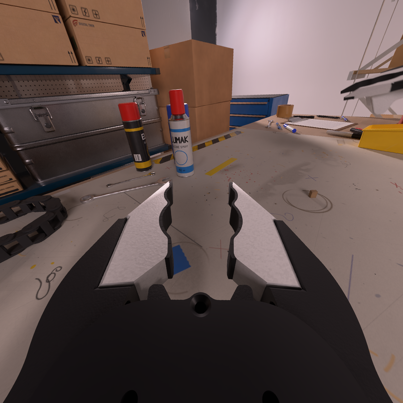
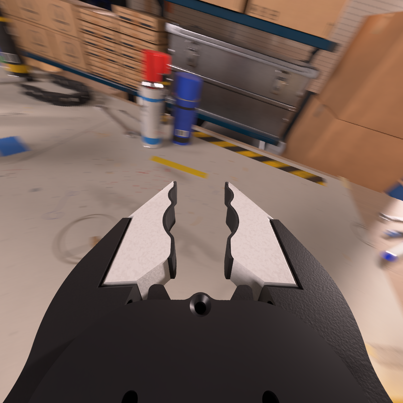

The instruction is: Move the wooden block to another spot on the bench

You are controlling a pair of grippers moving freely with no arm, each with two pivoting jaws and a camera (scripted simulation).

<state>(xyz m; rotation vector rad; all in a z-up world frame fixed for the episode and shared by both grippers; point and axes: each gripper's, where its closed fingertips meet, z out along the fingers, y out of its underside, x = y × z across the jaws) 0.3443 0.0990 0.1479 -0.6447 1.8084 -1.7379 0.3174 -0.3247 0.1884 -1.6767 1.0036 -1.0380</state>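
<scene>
Pale tan wooden block point(image 1: 313, 193), small cube, sits on bench point(image 1: 272, 218) ahead-right of left gripper point(image 1: 200, 185), untouched. Both left and right gripper point(image 2: 200, 184) fingers apart, empty.

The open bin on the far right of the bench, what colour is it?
Yellow. The bin shows best in the left wrist view.

The bench point(image 1: 250, 229) is pale, scuffed and paint-flecked, edged with a black-and-yellow stripe point(image 1: 209, 142). Two spray cans point(image 1: 182, 139) stand upright side by side, two wrenches point(image 1: 122, 192) lying just before them. A black cable chain point(image 1: 32, 222) lies far left. The small wooden block point(image 1: 313, 193) sits alone inside a drawn ring. Farther off lie a yellow bin point(image 1: 380, 139), a clipboard point(image 1: 318, 124), markers and a tape roll point(image 1: 284, 110).
</scene>
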